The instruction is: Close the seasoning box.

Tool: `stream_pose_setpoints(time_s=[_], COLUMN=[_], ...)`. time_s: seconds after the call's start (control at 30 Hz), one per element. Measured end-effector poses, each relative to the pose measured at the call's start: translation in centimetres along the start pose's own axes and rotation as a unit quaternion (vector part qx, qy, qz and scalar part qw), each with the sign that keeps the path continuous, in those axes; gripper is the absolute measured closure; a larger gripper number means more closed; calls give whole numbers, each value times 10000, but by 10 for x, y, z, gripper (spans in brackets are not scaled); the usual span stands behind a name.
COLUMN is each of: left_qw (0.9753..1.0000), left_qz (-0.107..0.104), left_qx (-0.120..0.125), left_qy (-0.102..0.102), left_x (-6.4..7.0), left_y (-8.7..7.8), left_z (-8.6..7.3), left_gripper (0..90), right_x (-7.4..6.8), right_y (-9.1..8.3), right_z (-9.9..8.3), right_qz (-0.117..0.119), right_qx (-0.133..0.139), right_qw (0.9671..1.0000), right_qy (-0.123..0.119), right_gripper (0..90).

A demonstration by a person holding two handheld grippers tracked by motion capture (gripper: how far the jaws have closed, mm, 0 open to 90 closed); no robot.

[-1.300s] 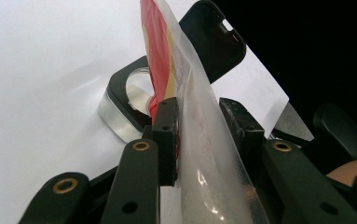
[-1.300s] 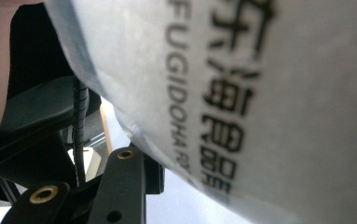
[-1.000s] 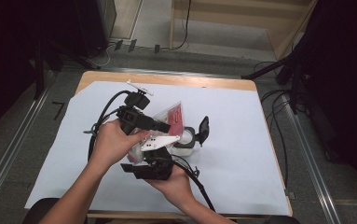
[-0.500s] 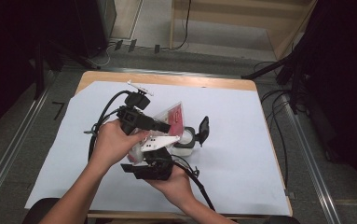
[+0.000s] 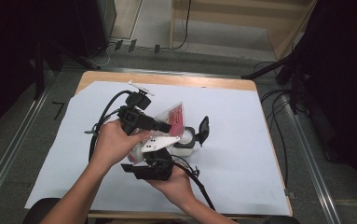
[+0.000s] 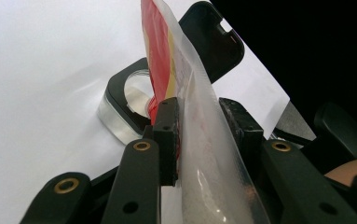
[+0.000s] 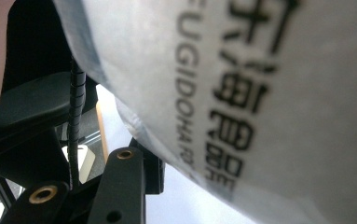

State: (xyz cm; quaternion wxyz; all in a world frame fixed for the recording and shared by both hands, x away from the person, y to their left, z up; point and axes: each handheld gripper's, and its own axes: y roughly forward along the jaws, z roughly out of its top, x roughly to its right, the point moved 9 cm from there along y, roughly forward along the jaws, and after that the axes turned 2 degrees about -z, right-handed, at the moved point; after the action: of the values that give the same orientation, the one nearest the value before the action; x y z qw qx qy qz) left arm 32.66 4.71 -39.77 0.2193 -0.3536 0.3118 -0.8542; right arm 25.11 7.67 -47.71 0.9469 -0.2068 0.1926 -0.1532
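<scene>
Here your left gripper [image 6: 199, 121] is pinching a clear pouch [image 6: 204, 154] with a red and yellow printed top, its 2 black jaws pressed against either face of the film. In the left gripper view the pouch stands nearly upright between the jaws, white grains showing in its lower part, and its red end leans over a small clear container [image 6: 120, 114] with a black rim. That container sits on the white sheet [image 6: 36, 70] covering the bench, with its black hinged lid [image 6: 211, 37] swung up and open behind it.

From the high view, you hold the pouch [image 5: 172, 116] just above and to the left of the container [image 5: 185, 139], close to the middle of the bench [image 5: 167, 79]. Your right gripper [image 5: 150, 168] sits just below the left one, near the pouch's lower end. In the right gripper view the pouch's printed film [image 7: 241, 93] lies right across the lens, and 1 black jaw shows beneath it; whether that gripper is spread or clamped, I cannot tell.
</scene>
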Motion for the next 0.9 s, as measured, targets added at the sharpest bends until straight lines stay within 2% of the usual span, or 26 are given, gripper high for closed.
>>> stream_pose_setpoints(time_s=[0.9], left_qw=[10000], left_qz=[-22], left_qx=[-31], left_qy=[23], left_x=[0], left_y=[0], left_z=[-1], left_gripper=[697], right_x=[0], right_y=[1], right_z=[-1], right_qz=[-57], right_qx=[-20], right_qw=[10000], right_qy=[-40], right_gripper=[623])
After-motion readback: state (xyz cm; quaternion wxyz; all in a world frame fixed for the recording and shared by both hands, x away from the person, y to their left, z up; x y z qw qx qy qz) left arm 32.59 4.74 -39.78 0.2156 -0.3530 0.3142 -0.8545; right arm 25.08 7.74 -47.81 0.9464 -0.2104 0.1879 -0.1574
